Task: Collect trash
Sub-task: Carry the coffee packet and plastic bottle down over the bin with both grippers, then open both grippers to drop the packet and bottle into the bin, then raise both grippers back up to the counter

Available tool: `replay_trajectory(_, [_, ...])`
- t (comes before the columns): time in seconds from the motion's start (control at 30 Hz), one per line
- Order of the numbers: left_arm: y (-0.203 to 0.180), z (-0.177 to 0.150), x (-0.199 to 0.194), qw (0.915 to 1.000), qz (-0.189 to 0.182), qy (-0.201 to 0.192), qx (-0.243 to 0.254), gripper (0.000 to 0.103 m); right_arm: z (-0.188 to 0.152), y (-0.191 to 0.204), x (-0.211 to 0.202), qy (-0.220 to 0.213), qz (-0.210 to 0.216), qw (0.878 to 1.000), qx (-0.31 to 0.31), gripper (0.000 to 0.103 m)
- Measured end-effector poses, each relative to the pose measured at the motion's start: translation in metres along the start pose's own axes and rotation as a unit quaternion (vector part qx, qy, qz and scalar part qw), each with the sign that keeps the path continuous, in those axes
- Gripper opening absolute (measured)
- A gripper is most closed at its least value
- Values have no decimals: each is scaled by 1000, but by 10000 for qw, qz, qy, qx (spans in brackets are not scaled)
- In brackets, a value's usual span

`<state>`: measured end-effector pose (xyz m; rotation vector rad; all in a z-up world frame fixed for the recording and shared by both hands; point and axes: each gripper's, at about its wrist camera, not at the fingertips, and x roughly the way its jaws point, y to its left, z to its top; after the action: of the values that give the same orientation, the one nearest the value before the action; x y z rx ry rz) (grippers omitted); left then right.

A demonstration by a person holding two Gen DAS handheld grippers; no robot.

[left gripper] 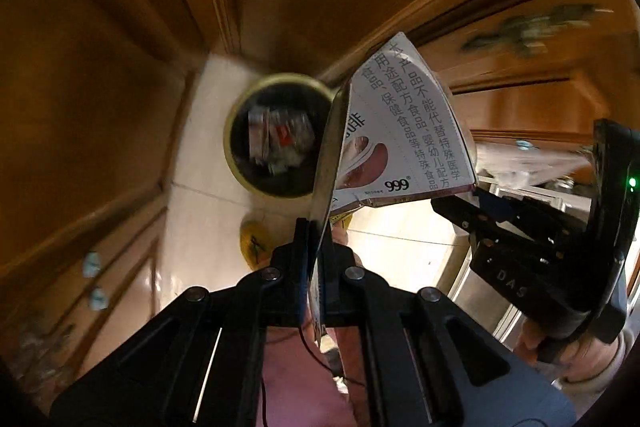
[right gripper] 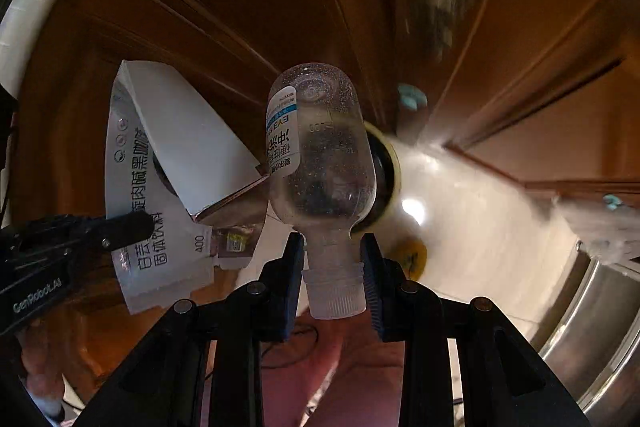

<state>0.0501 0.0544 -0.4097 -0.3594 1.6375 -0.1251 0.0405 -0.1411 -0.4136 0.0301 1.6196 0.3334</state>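
Note:
My left gripper (left gripper: pixel 316 231) is shut on a flattened white carton (left gripper: pixel 404 131) with black print, held edge-on between the pads. Below it on the floor stands a round trash bin (left gripper: pixel 234 147) with a yellowish rim and wrappers inside. In the right wrist view my right gripper (right gripper: pixel 332 241) is shut on the neck of a clear plastic bottle (right gripper: pixel 324 163) with a white-and-blue label, its cap towards the camera. The bin's rim (right gripper: pixel 394 163) peeks out behind the bottle. Each gripper appears in the other's view: the right gripper (left gripper: pixel 456 211), and the left gripper (right gripper: pixel 132 223) with the carton (right gripper: pixel 168 131).
Brown wooden cabinet doors (left gripper: pixel 120 47) surround a pale tiled floor (left gripper: pixel 200 211). A small yellow round thing (left gripper: pixel 256 243) lies on the floor near the bin. A stainless-steel vessel (right gripper: pixel 592 327) stands at the right. A hand (left gripper: pixel 560 347) grasps the right gripper's handle.

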Motion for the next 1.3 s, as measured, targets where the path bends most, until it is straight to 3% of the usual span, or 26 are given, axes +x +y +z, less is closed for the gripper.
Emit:
replay_trajectory(0.23, [16, 32, 98, 9985, -17, 424, -348, 2, 24, -32, 101, 573, -92, 9978, 307, 28])
replay_trajectory(0.4, [27, 54, 140, 9981, 101, 444, -422, 2, 37, -44, 153, 759, -97, 9961, 450, 28])
replay_trajectory(0.5, [40, 64, 158, 9975, 45, 526, -481, 15, 41, -42, 173, 813, -30, 9958, 408, 29])
replay_trajectory(0.57, [47, 70, 168, 9971, 40, 567, -505, 43, 43, -44, 183, 877, -9, 9955, 360, 29])
replay_trajectory(0.63, [53, 72, 177, 9973, 162, 520, -492, 51, 51, -46, 191, 862, -155, 9958, 249, 31])
replay_trajectory(0.7, [59, 75, 186, 9971, 260, 553, -464, 51, 55, -40, 199, 826, -247, 9962, 152, 38])
replay_trajectory(0.9, [73, 69, 188, 9967, 320, 486, -565, 51, 53, -32, 212, 856, -150, 9962, 63, 38])
replay_trajectory(1.3, [80, 37, 157, 9959, 400, 557, -585, 51, 33, -46, 188, 983, -77, 9944, 381, 38])
